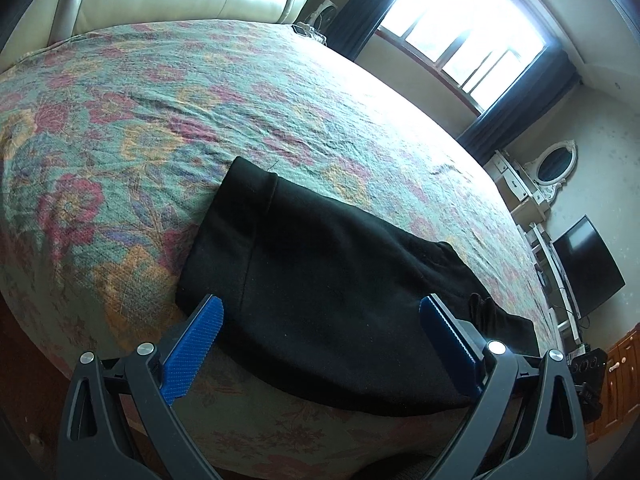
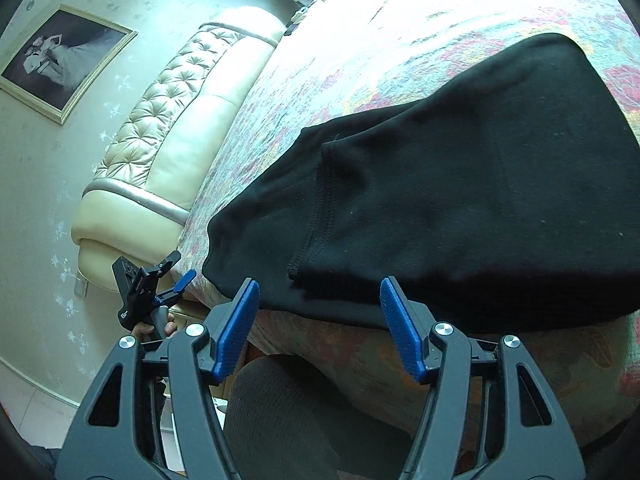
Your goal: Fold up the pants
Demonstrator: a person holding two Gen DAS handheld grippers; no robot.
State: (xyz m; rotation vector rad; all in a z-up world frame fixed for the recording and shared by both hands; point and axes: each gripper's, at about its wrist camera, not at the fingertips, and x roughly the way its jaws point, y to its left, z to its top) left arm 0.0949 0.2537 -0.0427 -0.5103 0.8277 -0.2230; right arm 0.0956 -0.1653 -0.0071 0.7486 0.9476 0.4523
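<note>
Ahead of both empty, wide-spread grippers, left gripper (image 1: 320, 322) and right gripper (image 2: 320, 308), folded black pants (image 1: 320, 288) lie unobstructed on the floral bed (image 1: 160, 112), padded headboard (image 2: 176, 120) beyond.

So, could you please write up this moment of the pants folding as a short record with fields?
garment: black pants, folded into a compact stack, lying near the edge of the bed
surface: floral bedspread
left gripper: open, nothing between its blue pads, pointing at the pants from the bed edge
right gripper: open, empty, just short of the near edge of the pants
contact: neither gripper touches the fabric
background: cream tufted headboard, window, framed picture
</note>
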